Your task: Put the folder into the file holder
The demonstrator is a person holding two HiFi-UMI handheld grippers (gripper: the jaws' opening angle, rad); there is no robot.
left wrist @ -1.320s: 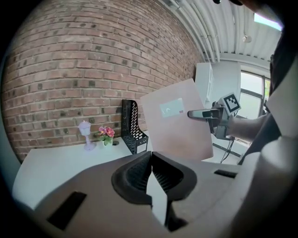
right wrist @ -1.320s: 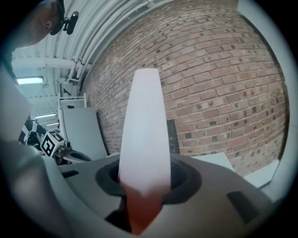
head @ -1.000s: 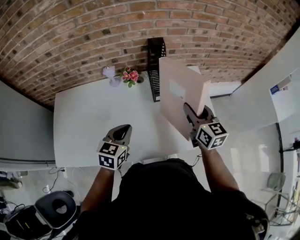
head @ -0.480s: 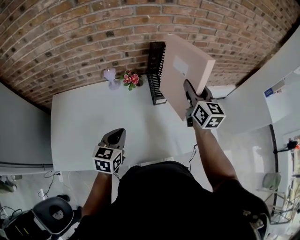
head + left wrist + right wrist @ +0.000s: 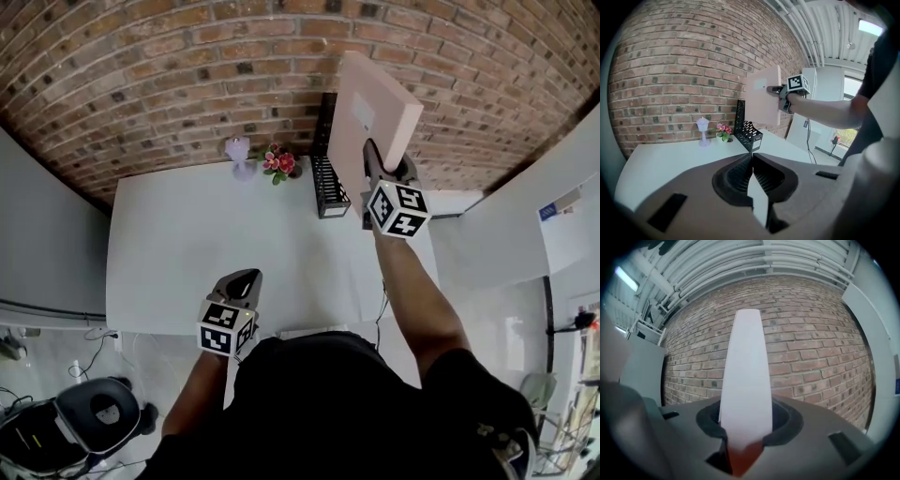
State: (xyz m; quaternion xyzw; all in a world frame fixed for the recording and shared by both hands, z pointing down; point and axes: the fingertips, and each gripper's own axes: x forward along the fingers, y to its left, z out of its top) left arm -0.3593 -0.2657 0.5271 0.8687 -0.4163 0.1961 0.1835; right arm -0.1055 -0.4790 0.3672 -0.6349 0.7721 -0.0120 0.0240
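Note:
A thick pale pink folder (image 5: 370,117) stands upright in the air, with my right gripper (image 5: 380,169) shut on its near edge. It hangs above and just right of the black mesh file holder (image 5: 328,178) at the table's far edge. The right gripper view shows the folder's pale spine (image 5: 744,385) rising between the jaws against the brick wall. In the left gripper view the folder (image 5: 763,101) floats over the file holder (image 5: 746,131). My left gripper (image 5: 239,286) rests shut and empty near the table's front edge.
A small lilac lamp (image 5: 238,154) and a pot of pink flowers (image 5: 279,163) stand left of the file holder by the brick wall. The white table (image 5: 178,244) ends close to the holder's right side. An office chair (image 5: 94,417) sits on the floor at the lower left.
My right gripper has lifted the folder up and away toward the wall, turning it more upright above the file holder. The left gripper has stayed in place.

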